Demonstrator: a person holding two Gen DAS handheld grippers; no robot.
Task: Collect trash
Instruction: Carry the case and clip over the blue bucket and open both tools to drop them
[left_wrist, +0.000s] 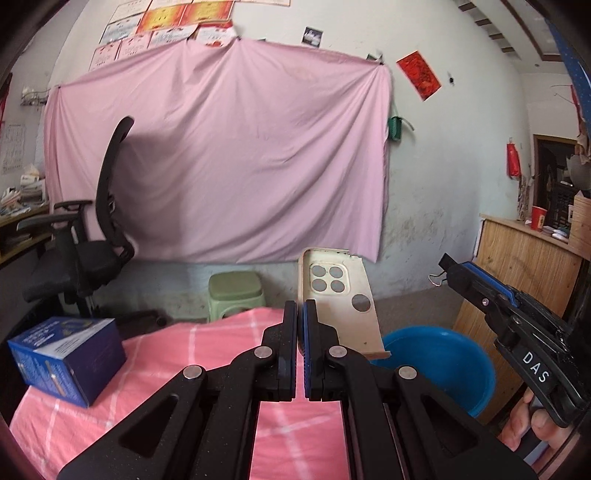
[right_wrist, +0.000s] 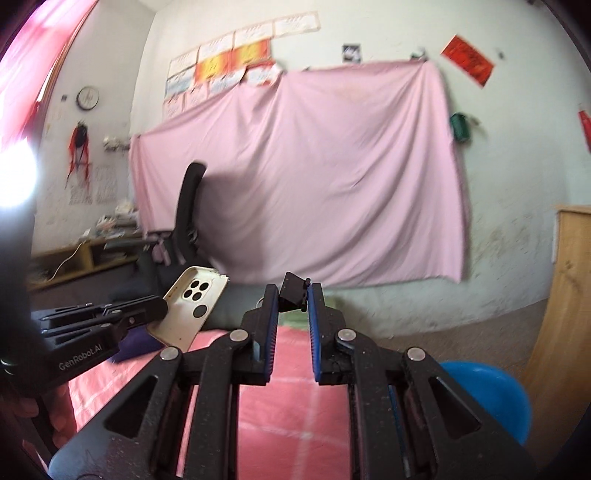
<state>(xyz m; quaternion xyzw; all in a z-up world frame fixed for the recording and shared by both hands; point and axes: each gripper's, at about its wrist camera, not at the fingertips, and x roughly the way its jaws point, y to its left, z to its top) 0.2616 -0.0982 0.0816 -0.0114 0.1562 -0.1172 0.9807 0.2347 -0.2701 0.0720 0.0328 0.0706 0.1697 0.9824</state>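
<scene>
In the left wrist view my left gripper (left_wrist: 301, 314) is shut on the edge of a cream phone case (left_wrist: 340, 295), which stands up to the right of the fingers, above the pink checked cloth (left_wrist: 184, 369). The right wrist view shows that case (right_wrist: 192, 306) tilted in the left gripper (right_wrist: 159, 308). My right gripper (right_wrist: 291, 299) is shut on a black binder clip (right_wrist: 293, 293) at its fingertips. From the left it appears as the right gripper (left_wrist: 448, 267) with the clip's wire handle sticking out. A blue bucket (left_wrist: 443, 362) sits low right, below both grippers.
A blue box (left_wrist: 66, 358) lies on the cloth at the left. Beyond the table stand a green stool (left_wrist: 236, 295) and a black office chair (left_wrist: 92, 240). A wooden cabinet (left_wrist: 524, 266) is at the right. A pink sheet (left_wrist: 221, 155) covers the wall.
</scene>
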